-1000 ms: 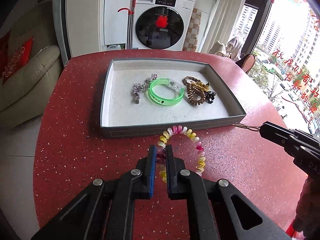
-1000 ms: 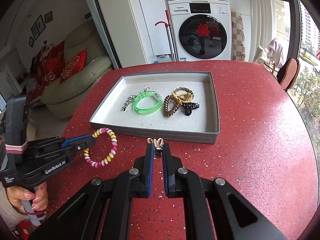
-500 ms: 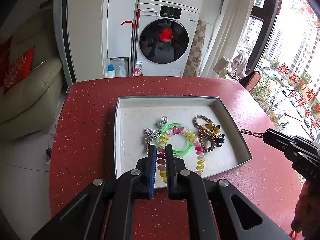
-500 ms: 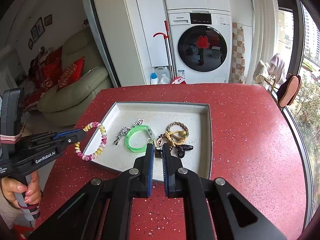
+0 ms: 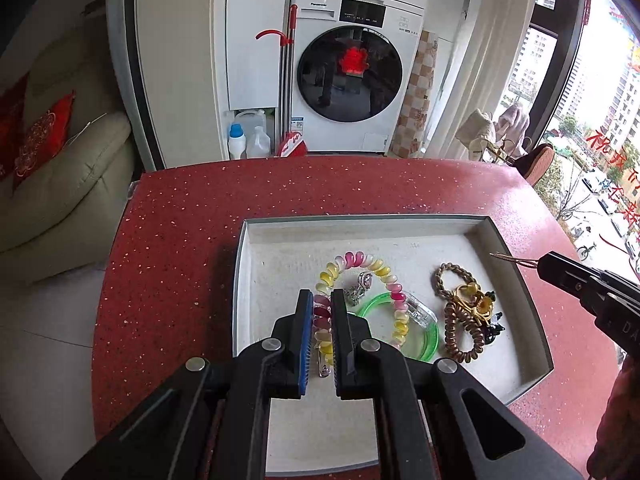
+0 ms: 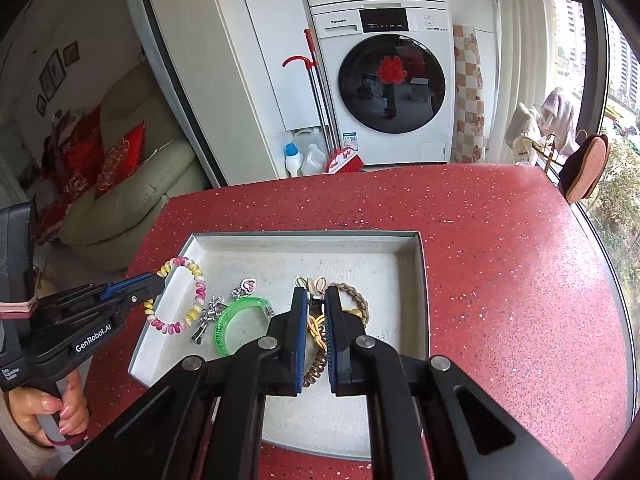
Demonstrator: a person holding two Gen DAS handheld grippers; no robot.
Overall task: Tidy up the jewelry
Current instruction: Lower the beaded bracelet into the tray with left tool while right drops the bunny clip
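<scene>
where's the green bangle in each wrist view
Left wrist view: green bangle lies in the tray, right of centre, partly behind the held pastel bead bracelet.
Right wrist view: green bangle sits left of centre in the tray.
Shared landmark: washing machine behind the table.

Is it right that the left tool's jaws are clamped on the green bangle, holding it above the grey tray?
Not quite. The left gripper is clamped on the pastel beaded bracelet, not the green bangle, which lies in the grey tray. The left wrist view shows the beads pinched between the jaws, above the tray.
</scene>
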